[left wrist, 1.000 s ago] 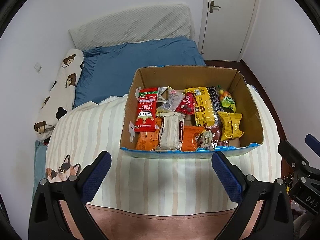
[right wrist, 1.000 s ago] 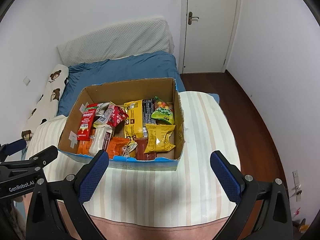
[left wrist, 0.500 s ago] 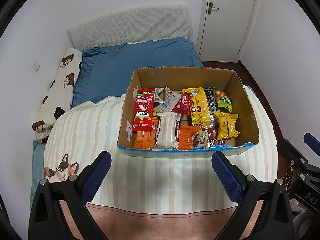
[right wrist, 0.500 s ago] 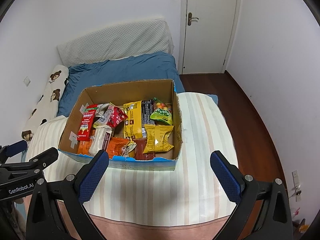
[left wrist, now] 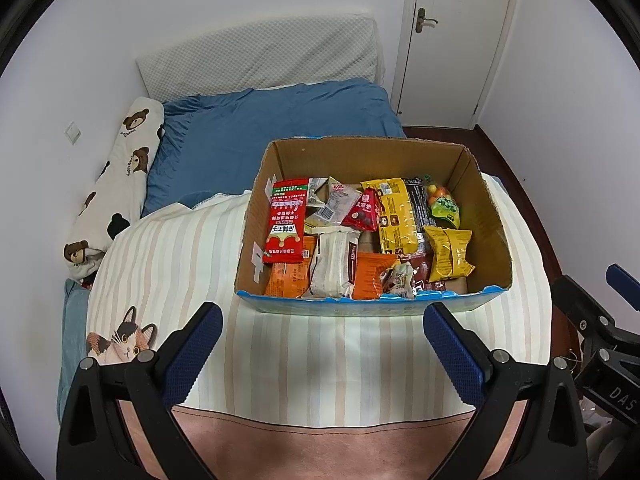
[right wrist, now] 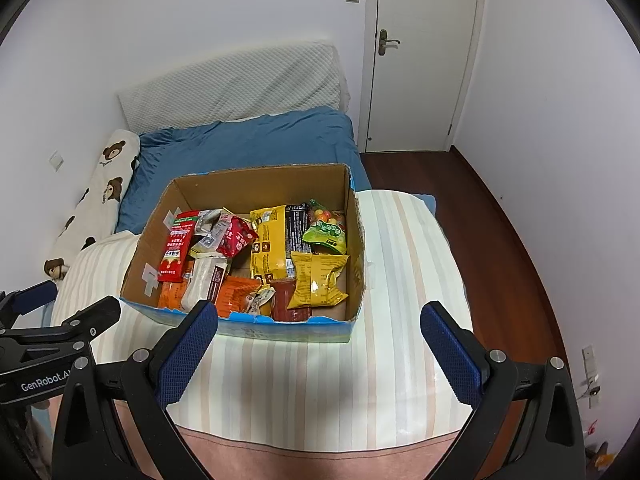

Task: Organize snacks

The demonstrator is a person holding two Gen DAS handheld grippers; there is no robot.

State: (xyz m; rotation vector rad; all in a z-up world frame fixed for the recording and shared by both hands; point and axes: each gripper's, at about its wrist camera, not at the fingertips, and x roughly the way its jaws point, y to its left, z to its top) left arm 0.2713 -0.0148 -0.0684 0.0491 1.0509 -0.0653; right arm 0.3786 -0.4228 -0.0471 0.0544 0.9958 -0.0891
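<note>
Left wrist cam: I look forward and down over the left gripper (left wrist: 322, 346), box (left wrist: 372, 304) right of centre, near.
Right wrist cam: same tilt over the right gripper (right wrist: 318, 344), box (right wrist: 288, 326) left of centre, near.
Shared: box, striped blanket (left wrist: 168, 256), blue bedding, door (right wrist: 424, 56).
Cross-view: each cam catches the other gripper at its frame edge.

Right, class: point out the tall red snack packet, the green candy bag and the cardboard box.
tall red snack packet (left wrist: 287, 220), left wrist view, middle of its front.
green candy bag (right wrist: 326, 232), right wrist view, green printed part.
cardboard box (left wrist: 360, 156), left wrist view, inner far wall.
</note>
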